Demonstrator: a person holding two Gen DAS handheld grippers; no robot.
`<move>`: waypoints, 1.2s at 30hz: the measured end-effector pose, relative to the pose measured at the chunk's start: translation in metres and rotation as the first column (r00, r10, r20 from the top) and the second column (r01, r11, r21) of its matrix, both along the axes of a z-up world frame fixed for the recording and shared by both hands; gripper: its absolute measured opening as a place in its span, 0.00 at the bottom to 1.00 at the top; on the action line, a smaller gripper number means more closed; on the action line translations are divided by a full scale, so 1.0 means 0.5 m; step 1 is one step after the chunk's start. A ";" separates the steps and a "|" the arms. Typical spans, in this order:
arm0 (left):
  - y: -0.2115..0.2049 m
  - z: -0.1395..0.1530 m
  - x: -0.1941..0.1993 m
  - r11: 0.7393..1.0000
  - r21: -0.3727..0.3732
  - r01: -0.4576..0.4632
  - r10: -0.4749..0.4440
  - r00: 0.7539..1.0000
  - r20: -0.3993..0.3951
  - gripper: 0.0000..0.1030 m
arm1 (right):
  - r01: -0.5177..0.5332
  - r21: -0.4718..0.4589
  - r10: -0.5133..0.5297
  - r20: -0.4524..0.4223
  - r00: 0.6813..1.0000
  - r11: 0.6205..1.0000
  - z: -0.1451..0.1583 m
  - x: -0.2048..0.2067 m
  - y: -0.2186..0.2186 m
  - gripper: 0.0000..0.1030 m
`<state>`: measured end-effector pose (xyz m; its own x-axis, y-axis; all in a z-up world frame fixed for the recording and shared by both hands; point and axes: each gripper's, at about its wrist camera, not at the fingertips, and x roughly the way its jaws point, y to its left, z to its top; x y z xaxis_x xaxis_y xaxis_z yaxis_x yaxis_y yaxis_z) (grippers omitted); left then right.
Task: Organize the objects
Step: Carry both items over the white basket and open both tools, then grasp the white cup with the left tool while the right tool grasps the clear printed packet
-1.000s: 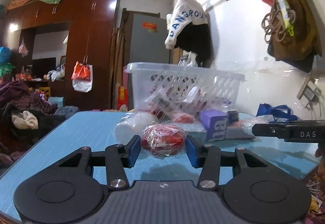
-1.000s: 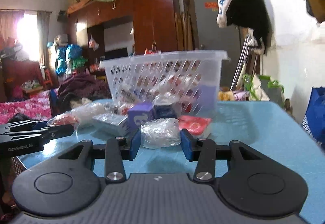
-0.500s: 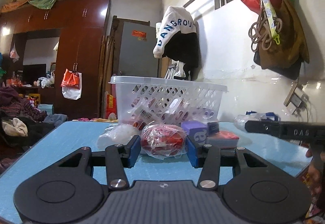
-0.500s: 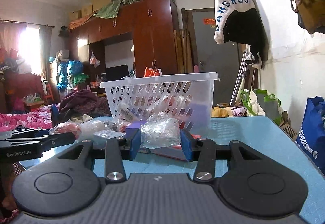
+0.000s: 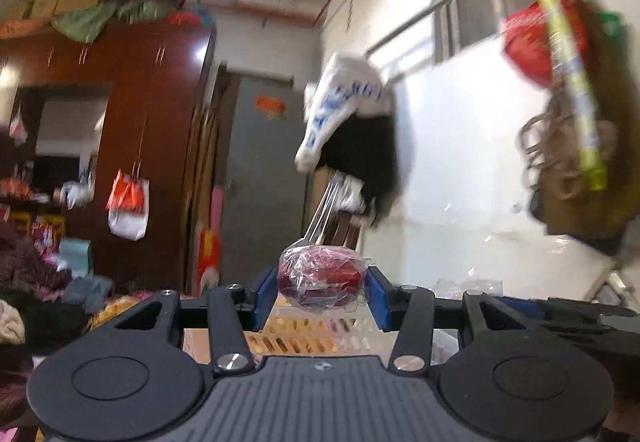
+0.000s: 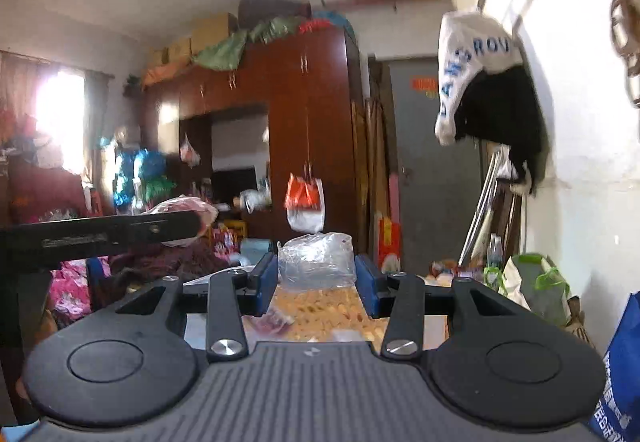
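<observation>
My left gripper (image 5: pixel 322 294) is shut on a red packet in clear wrap (image 5: pixel 322 278) and holds it in the air above the white basket (image 5: pixel 320 334), whose slotted inside shows below the fingers. My right gripper (image 6: pixel 316 282) is shut on a clear plastic packet (image 6: pixel 316 260) and holds it above the same basket (image 6: pixel 328 314). The left gripper with its red packet also shows in the right wrist view (image 6: pixel 100 234), to the left. The right gripper shows in the left wrist view (image 5: pixel 560 316), at the right. The table is hidden.
A white wall (image 5: pixel 460 181) with hanging bags (image 5: pixel 560 101) and clothes (image 5: pixel 352 129) is close on the right. A dark red wardrobe (image 6: pixel 304 121) and a grey door (image 6: pixel 432 169) stand behind. A blue bag (image 6: pixel 620 370) sits low on the right.
Both grippers have risen from table height with their packets and moved forward over the basket. The table and the loose items on it have dropped out of view.
</observation>
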<state>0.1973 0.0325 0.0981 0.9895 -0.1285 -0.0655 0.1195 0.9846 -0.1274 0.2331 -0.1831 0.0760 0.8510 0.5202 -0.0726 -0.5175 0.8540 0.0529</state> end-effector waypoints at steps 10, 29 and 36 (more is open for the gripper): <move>0.057 -0.061 0.020 0.998 -0.059 -0.034 0.028 0.995 -0.092 0.86 | -0.006 0.032 0.005 0.036 0.999 0.999 -0.049 -0.070 -0.049 1.00; 0.145 -0.206 -0.114 0.994 -0.017 -0.111 0.102 0.955 -0.280 0.93 | -0.067 -0.141 0.018 -0.321 0.947 0.988 -0.177 -0.067 -0.011 0.66; 0.142 -0.223 -0.100 0.996 0.028 -0.087 0.091 0.930 -0.356 0.88 | -0.143 -0.134 0.083 -0.377 0.923 0.981 -0.184 -0.059 0.012 0.61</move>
<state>0.1474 0.1036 -0.0134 0.9079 -0.0380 -0.4175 -0.0202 0.9907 -0.1342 0.2038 -0.1773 -0.0158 0.6847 0.5681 -0.4566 -0.5808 0.8037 0.1291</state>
